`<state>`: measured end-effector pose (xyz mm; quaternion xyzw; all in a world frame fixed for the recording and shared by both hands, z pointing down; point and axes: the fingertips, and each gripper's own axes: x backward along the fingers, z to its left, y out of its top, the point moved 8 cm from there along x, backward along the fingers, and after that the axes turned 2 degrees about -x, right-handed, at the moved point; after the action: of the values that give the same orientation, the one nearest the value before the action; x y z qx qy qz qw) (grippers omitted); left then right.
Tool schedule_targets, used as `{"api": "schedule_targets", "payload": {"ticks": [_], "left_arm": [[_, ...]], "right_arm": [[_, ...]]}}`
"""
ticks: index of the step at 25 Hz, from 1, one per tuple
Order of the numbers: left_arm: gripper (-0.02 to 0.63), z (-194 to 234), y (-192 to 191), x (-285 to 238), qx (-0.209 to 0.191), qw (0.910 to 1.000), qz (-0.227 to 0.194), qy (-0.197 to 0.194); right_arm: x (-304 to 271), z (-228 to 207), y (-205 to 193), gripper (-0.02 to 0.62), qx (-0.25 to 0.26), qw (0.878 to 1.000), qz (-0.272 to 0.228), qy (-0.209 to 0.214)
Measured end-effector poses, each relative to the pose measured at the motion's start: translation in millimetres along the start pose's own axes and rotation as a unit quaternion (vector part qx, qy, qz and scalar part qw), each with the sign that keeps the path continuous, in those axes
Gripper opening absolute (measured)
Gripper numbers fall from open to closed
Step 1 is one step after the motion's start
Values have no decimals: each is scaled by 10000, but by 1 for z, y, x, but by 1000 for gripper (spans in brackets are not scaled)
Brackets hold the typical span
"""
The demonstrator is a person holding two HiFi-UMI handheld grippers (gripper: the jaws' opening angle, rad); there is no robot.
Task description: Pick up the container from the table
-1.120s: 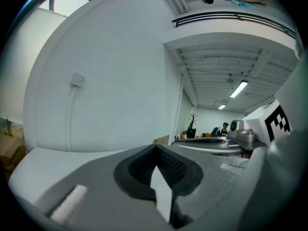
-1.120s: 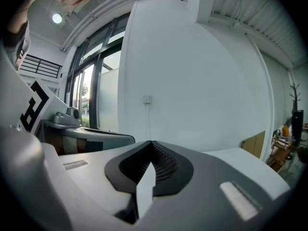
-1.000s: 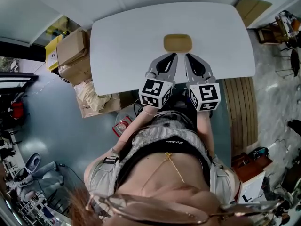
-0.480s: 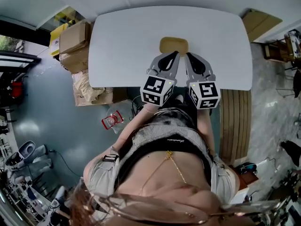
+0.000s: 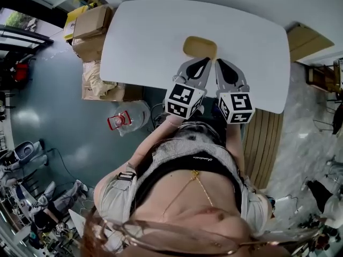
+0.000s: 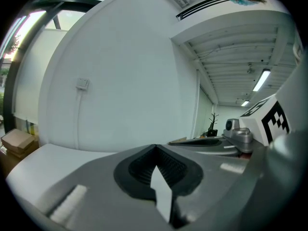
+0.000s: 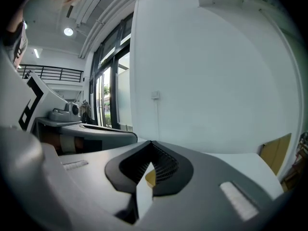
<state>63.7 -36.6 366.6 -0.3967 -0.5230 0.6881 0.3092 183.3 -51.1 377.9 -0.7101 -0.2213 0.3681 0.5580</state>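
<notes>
A shallow tan container [image 5: 200,47] rests on the white table [image 5: 144,42], near its middle. My two grippers are side by side just short of the container's near edge, both pointing at it. The left gripper [image 5: 206,61] is shut, its fingertips meeting with nothing between them [image 6: 155,146]. Beside it the right gripper [image 5: 218,62] is also shut and empty [image 7: 151,142]. In the right gripper view a sliver of the tan container [image 7: 150,178] shows through the gap behind the closed tips. No part of the container appears in the left gripper view.
Cardboard boxes [image 5: 90,24] are stacked on the floor off the table's left end. A plastic water jug [image 5: 125,120] lies on the floor by the near left corner. A wooden board [image 5: 308,42] leans at the right, and wooden slats [image 5: 262,143] lie below the table's right side.
Both grippers have moved forward together over the table toward the container, staying shut. The head view has swung, so the table now sits tilted in the picture.
</notes>
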Motion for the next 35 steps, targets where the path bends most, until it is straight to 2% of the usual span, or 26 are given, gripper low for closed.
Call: {"api": "schedule_targets", "payload": {"ticks": [6,13,21,29,35], "left_arm": [[2,5,-10,-6,12,9998,141,114],[2,16,-7,-21,-25,9998,159,-111],[2,48,7,-38,1,9992,65,-403],[2,86,17,-48,57,9975,53,-707],[2,119,18,-45,150,9969,57,-775]], "right_arm": [[-7,-9,-10,26,-142,9999,15,53],[-16,-18,-11,26,-266,9994,16,-198],[-36,-24,-1,26,-291,9975,15,-644],[-74,-13,15,26,-206,9968,17,-776],[-94,-3,18,26,-193,9947,97,-1005]]}}
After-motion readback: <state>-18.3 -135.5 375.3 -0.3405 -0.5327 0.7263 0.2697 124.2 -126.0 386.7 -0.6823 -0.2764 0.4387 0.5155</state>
